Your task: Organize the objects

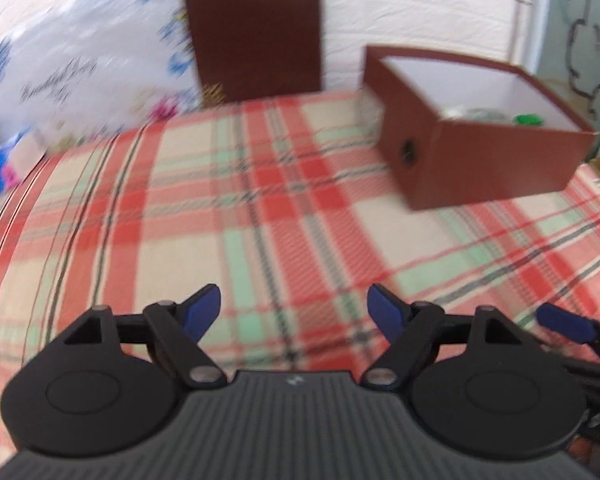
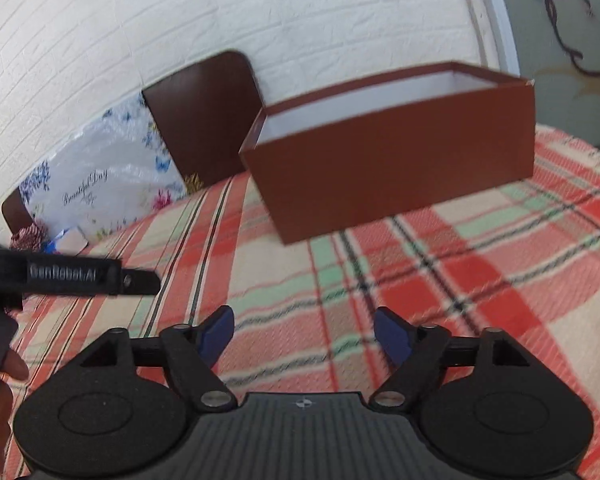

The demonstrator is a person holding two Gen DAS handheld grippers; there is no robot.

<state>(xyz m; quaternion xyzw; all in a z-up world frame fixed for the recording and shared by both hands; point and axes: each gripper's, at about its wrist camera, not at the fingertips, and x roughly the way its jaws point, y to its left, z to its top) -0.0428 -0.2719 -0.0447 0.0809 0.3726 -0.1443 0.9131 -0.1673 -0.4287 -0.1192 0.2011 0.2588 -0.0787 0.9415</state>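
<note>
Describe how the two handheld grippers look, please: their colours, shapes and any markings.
Both the left gripper and the right gripper are matte black, with blue fingertip pads, round disc-shaped side housings, silver pivot pins and a ribbed grey centre panel. Pale lettering runs along the left gripper's side; blur hides the spelling.

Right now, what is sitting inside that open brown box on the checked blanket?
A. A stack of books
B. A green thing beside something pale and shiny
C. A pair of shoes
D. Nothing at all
B. In the left wrist view, over the rim of the brown box, a small green thing shows beside a pale shiny item, too blurred to name.
</note>
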